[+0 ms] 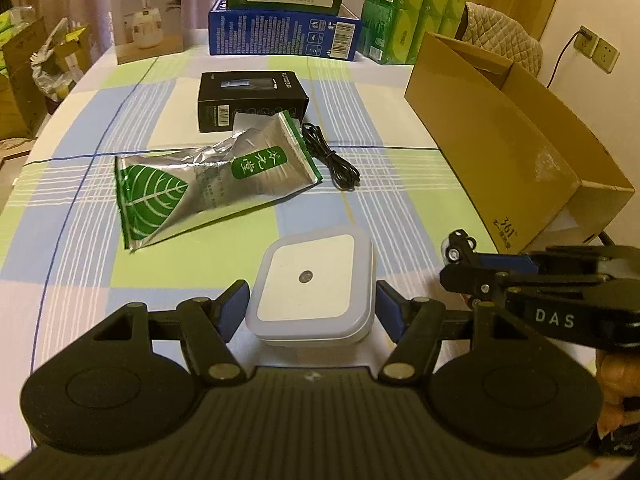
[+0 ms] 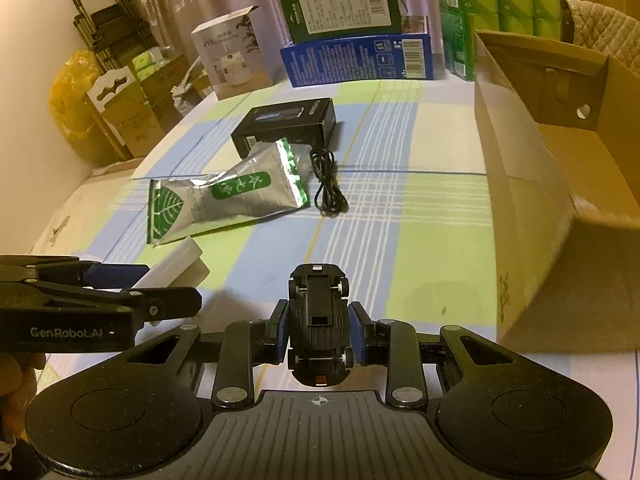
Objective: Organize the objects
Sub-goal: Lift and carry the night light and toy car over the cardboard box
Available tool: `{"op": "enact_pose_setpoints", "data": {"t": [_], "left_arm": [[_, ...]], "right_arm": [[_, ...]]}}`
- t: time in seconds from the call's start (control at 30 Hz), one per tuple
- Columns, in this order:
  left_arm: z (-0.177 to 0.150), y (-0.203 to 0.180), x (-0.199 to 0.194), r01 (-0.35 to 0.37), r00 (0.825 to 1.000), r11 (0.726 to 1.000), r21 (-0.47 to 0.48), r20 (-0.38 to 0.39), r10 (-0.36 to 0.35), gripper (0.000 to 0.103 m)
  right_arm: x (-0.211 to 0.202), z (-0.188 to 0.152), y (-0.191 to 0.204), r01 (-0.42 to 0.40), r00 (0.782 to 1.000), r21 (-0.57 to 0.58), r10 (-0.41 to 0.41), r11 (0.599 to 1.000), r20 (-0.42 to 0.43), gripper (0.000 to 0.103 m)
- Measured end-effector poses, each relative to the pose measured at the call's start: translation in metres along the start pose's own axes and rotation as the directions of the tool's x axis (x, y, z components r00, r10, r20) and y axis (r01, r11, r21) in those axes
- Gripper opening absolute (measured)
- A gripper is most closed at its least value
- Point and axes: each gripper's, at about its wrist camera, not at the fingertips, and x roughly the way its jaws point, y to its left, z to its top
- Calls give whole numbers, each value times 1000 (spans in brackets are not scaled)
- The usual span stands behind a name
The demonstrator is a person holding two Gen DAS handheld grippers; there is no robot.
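Observation:
A white square night light (image 1: pixel 310 286) sits between the blue pads of my left gripper (image 1: pixel 312 308), which is shut on its two sides just above the checked tablecloth. From the right wrist, the same light (image 2: pixel 176 268) shows as a white slab at the left gripper's (image 2: pixel 160 284) tip. My right gripper (image 2: pixel 320 328) is shut on a small black toy car (image 2: pixel 320 316), held belly up. In the left wrist view the car (image 1: pixel 460 246) pokes out past the right gripper (image 1: pixel 460 268). An open cardboard box (image 2: pixel 540 200) stands close on the right.
A silver-and-green pouch (image 1: pixel 208 184), a black carton (image 1: pixel 252 100) and a coiled black cable (image 1: pixel 332 160) lie mid-table. Stacked blue and green boxes (image 1: pixel 284 36), a humidifier box (image 1: pixel 148 12) and green tissue packs (image 1: pixel 412 12) line the far edge. The cardboard box (image 1: pixel 500 140) fills the right side.

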Motion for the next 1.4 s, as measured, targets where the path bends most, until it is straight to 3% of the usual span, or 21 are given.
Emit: {"op": "enact_pose_setpoints", "data": {"t": [0.33, 0.67, 1.07, 1.4], "left_arm": [[-27, -16, -33, -20, 1000, 998, -61, 23, 21, 63], [-42, -28, -51, -23, 999, 997, -74, 32, 26, 63], [-34, -41, -63, -8, 998, 999, -51, 63, 12, 63], [6, -83, -77, 69, 989, 997, 20, 128, -71, 63]], "right_arm": [[-39, -24, -3, 13, 999, 32, -15, 999, 51, 27], [-53, -37, -5, 9, 999, 43, -11, 999, 51, 28], [-72, -36, -3, -3, 997, 66, -2, 998, 82, 27], [-128, -3, -28, 30, 982, 87, -46, 996, 185, 27]]}}
